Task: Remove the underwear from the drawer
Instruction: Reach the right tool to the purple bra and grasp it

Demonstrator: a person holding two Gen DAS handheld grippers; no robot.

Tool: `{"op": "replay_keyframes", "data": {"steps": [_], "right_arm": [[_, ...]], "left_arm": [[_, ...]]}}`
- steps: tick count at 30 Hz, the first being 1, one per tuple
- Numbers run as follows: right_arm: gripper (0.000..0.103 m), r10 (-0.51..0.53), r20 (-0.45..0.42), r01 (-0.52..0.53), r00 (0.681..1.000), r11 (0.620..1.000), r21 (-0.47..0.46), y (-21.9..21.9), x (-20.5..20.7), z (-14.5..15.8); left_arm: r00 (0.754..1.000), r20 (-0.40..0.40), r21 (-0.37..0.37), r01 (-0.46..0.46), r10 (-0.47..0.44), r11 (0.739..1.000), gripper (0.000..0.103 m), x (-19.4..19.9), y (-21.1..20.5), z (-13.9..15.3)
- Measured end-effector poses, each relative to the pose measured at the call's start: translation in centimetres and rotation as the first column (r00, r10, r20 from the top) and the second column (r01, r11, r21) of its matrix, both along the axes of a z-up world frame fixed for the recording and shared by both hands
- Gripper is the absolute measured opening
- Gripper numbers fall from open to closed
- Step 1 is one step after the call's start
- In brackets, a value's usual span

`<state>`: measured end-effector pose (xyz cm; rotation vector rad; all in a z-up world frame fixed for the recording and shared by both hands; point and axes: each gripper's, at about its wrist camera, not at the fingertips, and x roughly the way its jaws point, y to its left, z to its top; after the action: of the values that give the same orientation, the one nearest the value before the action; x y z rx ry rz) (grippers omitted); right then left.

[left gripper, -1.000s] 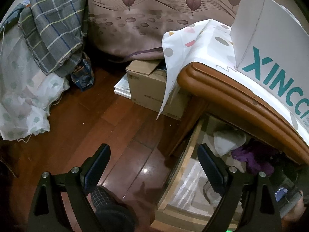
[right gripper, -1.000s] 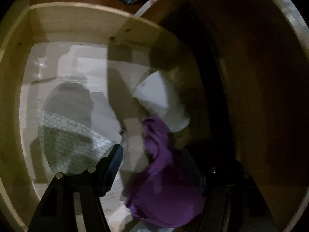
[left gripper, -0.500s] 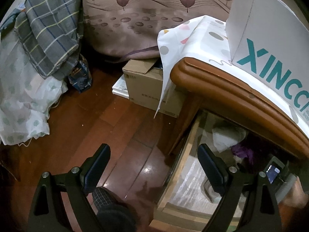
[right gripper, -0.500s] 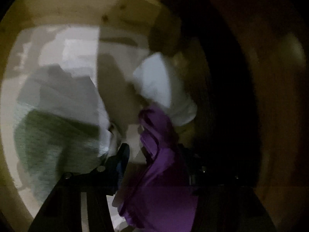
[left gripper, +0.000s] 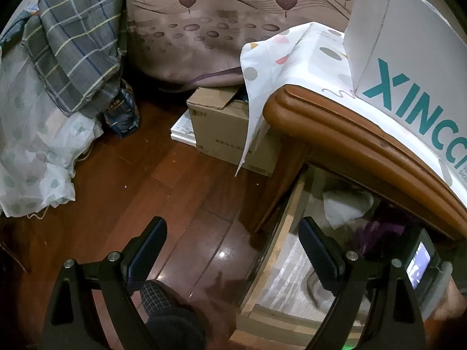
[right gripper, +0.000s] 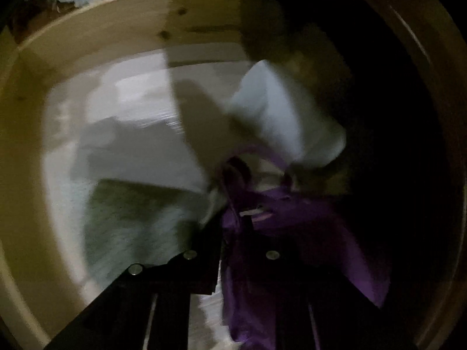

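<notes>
**Two grippers, one garment pinched in the drawer**

Two views cover the moment. At the far left of the left wrist view, bedding (left gripper: 43, 134) is heaped on the wooden floor (left gripper: 140, 186), with a cardboard box (left gripper: 224, 128) further right. Low in the frame the left gripper (left gripper: 233, 250) hangs idle, its jaws spread wide with nothing between them. To its right the open drawer (left gripper: 280, 250) slides out beneath the cabinet top (left gripper: 364, 143), and deep in its shadow lies the purple underwear (left gripper: 379, 230).

In the right wrist view, pale folded cloth (right gripper: 140, 157) fills the drawer's left half, a white bundle (right gripper: 286, 116) sits right of centre, and the underwear bunches at lower centre. The right gripper (right gripper: 233, 221) has its jaws closed together on a fold of that purple fabric.

The grasp step looks finished; the next move calls for lifting straight up and back, clear of the drawer's wall.

Motion blur and darkness hide the drawer's right side. Whether the pinch also catches neighbouring white cloth cannot be told.
</notes>
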<state>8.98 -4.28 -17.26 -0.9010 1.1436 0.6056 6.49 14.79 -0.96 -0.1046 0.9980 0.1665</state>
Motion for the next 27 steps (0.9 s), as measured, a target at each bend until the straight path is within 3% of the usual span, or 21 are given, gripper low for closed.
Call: {"op": "replay_keyframes", "data": {"steps": [5, 9, 11, 12, 13, 14, 17, 19, 22, 24, 27], "right_arm": [[0.013, -0.009, -0.176, 0.033, 0.984, 0.991, 0.133, 0.4, -1.8, 1.7], [0.013, -0.005, -0.191, 0.036, 0.982, 0.986, 0.161, 1.0, -2.4, 2.7], [0.019, -0.021, -0.147, 0.045, 0.989, 0.987, 0.156, 0.8, -2.6, 3.1], [0.027, -0.05, -0.147, 0.074, 0.988, 0.984, 0.163, 0.5, -2.6, 3.5], [0.042, -0.084, -0.139, 0.108, 0.987, 0.979, 0.174, 0.0, -2.5, 4.2], [0.046, -0.117, -0.123, 0.14, 0.985, 0.971, 0.193, -0.7, -2.6, 5.1], [0.056, -0.211, -0.12, 0.235, 0.97, 0.941, 0.243, -2.7, -3.1, 7.2], [0.062, -0.304, -0.131, 0.329, 0.943, 0.906, 0.266, -4.7, -2.6, 8.0], [0.069, -0.389, -0.13, 0.41, 0.912, 0.879, 0.242, -6.3, -2.2, 7.5], [0.073, -0.405, -0.115, 0.421, 0.907, 0.884, 0.205, -7.0, -2.2, 6.3], [0.079, -0.375, -0.077, 0.383, 0.924, 0.909, 0.164, -7.2, -2.5, 5.3]], "left_arm": [[1.0, 0.003, -0.006, -0.004, 0.004, 1.0, 0.09, 0.1, 0.5, 0.2], [1.0, -0.002, -0.006, 0.001, -0.001, 1.0, 0.09, 0.2, 0.5, 0.2], [1.0, 0.0, -0.011, 0.006, -0.006, 1.0, 0.09, 0.1, 0.3, 0.3], [1.0, 0.001, -0.011, 0.012, -0.012, 1.0, 0.09, 0.1, 0.2, 0.3], [1.0, 0.0, -0.006, 0.019, -0.019, 1.0, 0.09, 0.1, 0.0, 0.3], [1.0, 0.0, -0.005, 0.023, -0.023, 1.0, 0.09, 0.0, -0.1, 0.3], [1.0, -0.004, -0.005, 0.027, -0.027, 1.0, 0.09, 0.0, -0.2, 0.1], [1.0, -0.009, -0.015, 0.023, -0.023, 1.0, 0.09, 0.0, 0.0, 0.1], [1.0, -0.008, -0.016, 0.024, -0.024, 1.0, 0.09, 0.0, -0.1, 0.1], [1.0, -0.007, -0.014, 0.024, -0.024, 1.0, 0.09, -0.1, 0.0, 0.2], [1.0, -0.01, -0.012, 0.02, -0.02, 1.0, 0.09, 0.0, 0.0, 0.1]]}}
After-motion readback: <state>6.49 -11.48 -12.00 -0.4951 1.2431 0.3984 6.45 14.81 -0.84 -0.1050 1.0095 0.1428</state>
